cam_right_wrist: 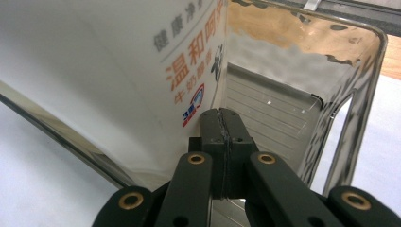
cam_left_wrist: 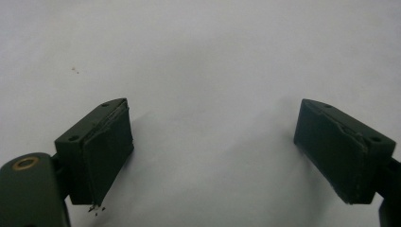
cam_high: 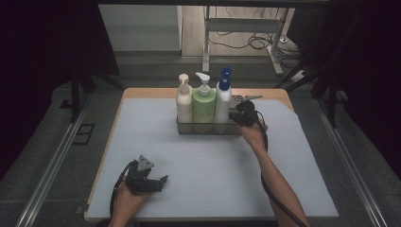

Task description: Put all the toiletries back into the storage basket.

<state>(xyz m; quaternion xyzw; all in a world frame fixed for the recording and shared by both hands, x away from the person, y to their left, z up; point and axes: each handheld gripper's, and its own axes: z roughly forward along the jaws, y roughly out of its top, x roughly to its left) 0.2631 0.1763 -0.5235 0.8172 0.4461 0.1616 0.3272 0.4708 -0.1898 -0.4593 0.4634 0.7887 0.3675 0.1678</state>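
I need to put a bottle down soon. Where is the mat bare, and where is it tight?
Bare mat lies left of the clear tray, and between it and the left gripper. It is crowded at the tray's right end, where the right gripper sits by the blue-pump bottle.

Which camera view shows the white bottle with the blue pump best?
The high view: the white bottle with the blue pump appears whole there, standing in the clear bin. The right gripper view shows just its printed lower wall, close up. The left gripper view faces bare table surface.

White bottle [cam_right_wrist: 118, 71]: orange "温和", "牛奶"; grey "健康净".
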